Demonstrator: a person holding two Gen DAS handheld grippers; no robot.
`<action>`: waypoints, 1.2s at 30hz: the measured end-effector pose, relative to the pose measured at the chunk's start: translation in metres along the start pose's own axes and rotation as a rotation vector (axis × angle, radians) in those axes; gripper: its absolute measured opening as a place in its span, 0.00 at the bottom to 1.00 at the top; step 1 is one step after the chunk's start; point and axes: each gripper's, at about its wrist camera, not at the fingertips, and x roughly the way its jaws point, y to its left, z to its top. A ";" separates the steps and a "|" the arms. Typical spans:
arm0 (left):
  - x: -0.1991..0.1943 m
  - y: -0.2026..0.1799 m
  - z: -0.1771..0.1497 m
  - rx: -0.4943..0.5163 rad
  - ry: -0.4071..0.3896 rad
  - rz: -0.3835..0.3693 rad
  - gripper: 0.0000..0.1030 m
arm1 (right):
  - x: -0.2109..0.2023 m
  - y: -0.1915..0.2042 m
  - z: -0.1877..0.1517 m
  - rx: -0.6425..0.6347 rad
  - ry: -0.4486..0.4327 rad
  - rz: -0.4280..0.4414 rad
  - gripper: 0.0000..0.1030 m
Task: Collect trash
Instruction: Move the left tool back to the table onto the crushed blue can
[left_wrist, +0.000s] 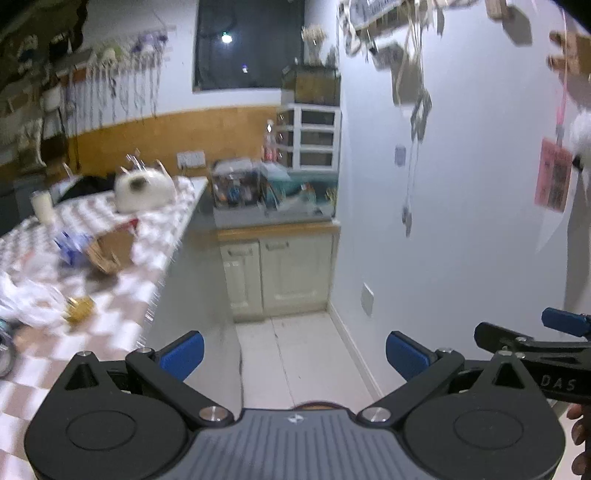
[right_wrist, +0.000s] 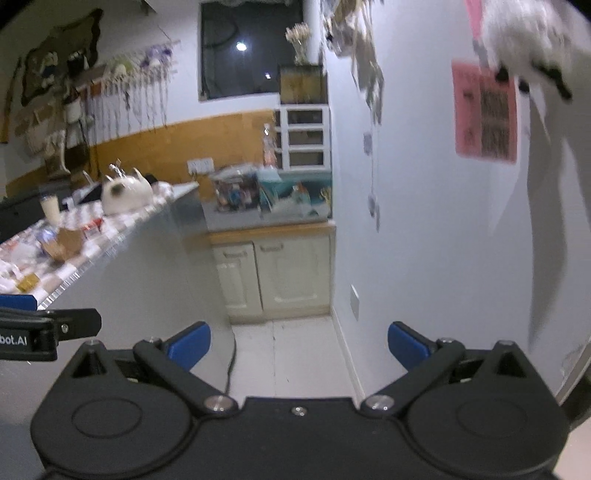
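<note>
Litter lies on a checkered table (left_wrist: 122, 332) at the left: a brown cardboard piece (left_wrist: 110, 249), a blue wrapper (left_wrist: 70, 249), crumpled clear plastic (left_wrist: 29, 299) and a small gold item (left_wrist: 79, 308). My left gripper (left_wrist: 295, 354) is open and empty, held over the table's near edge and the floor. My right gripper (right_wrist: 299, 345) is also open and empty, lower and to the right of the table (right_wrist: 92, 254). The same cardboard piece (right_wrist: 66, 242) and gold item (right_wrist: 27, 282) appear in the right wrist view. Each gripper's blue-tipped finger shows at the edge of the other's view.
A white teapot-like object (left_wrist: 142, 192) and a pale cup (left_wrist: 42, 206) stand farther back on the table. Cream cabinets (left_wrist: 280, 273) with cluttered containers on top close the far end. A white wall (left_wrist: 461, 221) with hanging papers runs along the right. Pale tiled floor (left_wrist: 295, 362) lies between.
</note>
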 end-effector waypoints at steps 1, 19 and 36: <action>-0.008 0.003 0.004 0.001 -0.012 0.006 1.00 | -0.006 0.004 0.003 -0.002 -0.012 0.006 1.00; -0.094 0.109 0.033 -0.039 -0.134 0.220 1.00 | -0.028 0.105 0.042 -0.051 -0.092 0.224 1.00; -0.068 0.264 0.004 -0.038 -0.012 0.303 1.00 | 0.009 0.205 0.046 -0.131 -0.028 0.362 1.00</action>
